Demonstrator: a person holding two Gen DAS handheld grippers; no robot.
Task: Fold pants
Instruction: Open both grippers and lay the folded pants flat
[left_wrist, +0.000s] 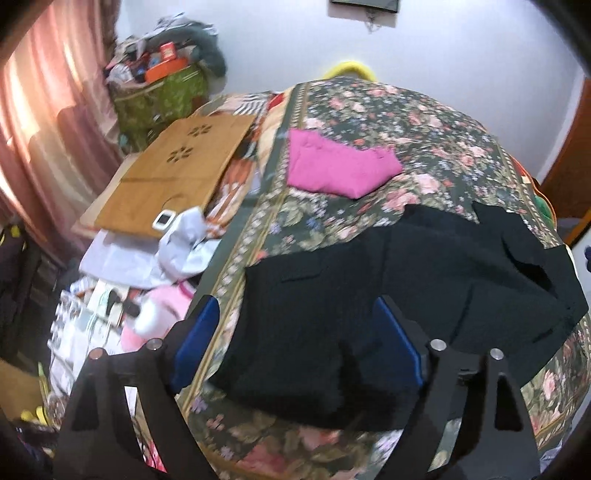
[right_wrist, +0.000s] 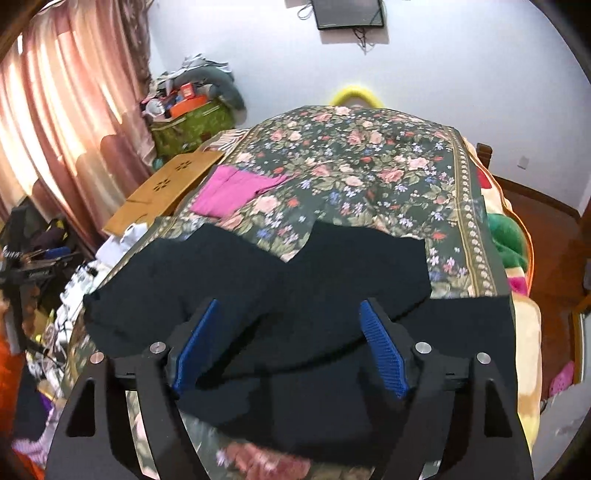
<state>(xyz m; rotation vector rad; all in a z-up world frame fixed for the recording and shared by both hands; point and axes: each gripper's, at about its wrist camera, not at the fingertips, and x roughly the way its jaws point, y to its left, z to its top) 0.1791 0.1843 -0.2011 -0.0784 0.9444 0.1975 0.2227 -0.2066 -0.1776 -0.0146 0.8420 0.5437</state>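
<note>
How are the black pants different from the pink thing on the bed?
The black pants are much bigger than the pink cloth. The pants lie spread near the bed's close edge, while the pink cloth sits farther back, folded into a small neat bundle. Both rest on the flowered bedspread.

The pants (right_wrist: 258, 295) lie flat on the bed cover (right_wrist: 369, 166), at its near end. A folded cloth (right_wrist: 232, 194) lies behind them, toward the cover's left edge. Left of the bed a wooden board (left_wrist: 173, 173) rests, and behind it stands a full bag (left_wrist: 159, 99).
</note>
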